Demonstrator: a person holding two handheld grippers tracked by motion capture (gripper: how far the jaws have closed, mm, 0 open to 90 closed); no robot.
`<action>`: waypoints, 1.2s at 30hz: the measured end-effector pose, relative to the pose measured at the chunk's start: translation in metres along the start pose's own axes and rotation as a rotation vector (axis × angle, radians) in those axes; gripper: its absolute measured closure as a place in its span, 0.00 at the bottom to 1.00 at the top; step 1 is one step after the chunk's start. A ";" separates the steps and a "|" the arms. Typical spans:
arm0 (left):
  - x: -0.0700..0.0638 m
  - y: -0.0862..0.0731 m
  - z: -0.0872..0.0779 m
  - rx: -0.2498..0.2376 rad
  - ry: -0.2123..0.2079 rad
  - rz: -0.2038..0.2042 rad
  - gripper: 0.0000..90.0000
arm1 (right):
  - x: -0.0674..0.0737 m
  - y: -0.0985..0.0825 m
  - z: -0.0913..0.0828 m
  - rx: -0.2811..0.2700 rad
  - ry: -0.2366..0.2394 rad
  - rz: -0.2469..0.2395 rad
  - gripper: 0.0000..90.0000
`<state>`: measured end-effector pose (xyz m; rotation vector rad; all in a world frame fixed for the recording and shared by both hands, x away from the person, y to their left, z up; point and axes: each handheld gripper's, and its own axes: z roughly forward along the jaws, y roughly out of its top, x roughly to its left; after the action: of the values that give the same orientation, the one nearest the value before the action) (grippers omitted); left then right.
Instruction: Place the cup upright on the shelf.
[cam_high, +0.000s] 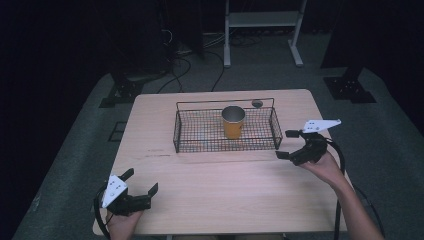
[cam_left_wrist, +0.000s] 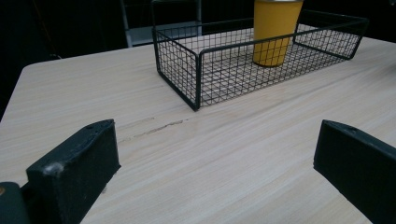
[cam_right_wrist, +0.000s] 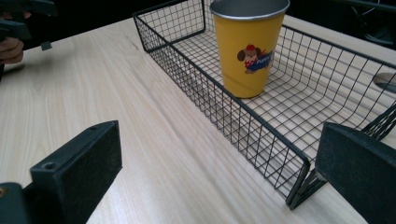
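A yellow cup (cam_high: 233, 122) with a silver rim stands upright inside a black wire basket (cam_high: 200, 148) at the far middle of the wooden table (cam_high: 225, 190). My left gripper (cam_high: 141, 180) rests open near the front left corner, well short of the basket. My right gripper (cam_high: 285, 144) is open just off the basket's right front corner. In the left gripper view the gripper (cam_left_wrist: 215, 158) faces the basket (cam_left_wrist: 198, 70) and cup (cam_left_wrist: 273, 32) across bare wood. In the right gripper view the gripper (cam_right_wrist: 215, 172) is close to the basket's corner (cam_right_wrist: 299, 163), the cup (cam_right_wrist: 247, 51) shows a cartoon dog, and the left gripper (cam_right_wrist: 21, 21) is far off.
A small dark round spot (cam_high: 257, 103) lies on the table behind the basket. A thin dark scratch (cam_left_wrist: 154, 129) marks the wood in front of the basket. Beyond the table stand a pale metal frame (cam_high: 262, 20), cables and dark stands on the grey floor.
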<state>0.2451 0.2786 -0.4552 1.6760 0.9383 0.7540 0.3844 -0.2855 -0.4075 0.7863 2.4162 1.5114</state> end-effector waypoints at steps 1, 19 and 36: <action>0.000 0.000 0.000 0.000 0.001 0.001 0.00 | 0.000 -0.001 0.000 -0.001 0.001 0.000 0.00; -0.001 0.000 0.001 -0.001 -0.002 0.000 0.00 | 0.006 -0.023 -0.011 0.009 0.001 0.027 0.00; 0.000 0.000 0.000 -0.002 0.001 0.002 0.00 | 0.013 -0.048 -0.019 -0.020 -0.008 0.055 0.00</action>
<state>0.2449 0.2784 -0.4548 1.6753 0.9371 0.7569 0.3493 -0.3097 -0.4388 0.8596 2.3888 1.5470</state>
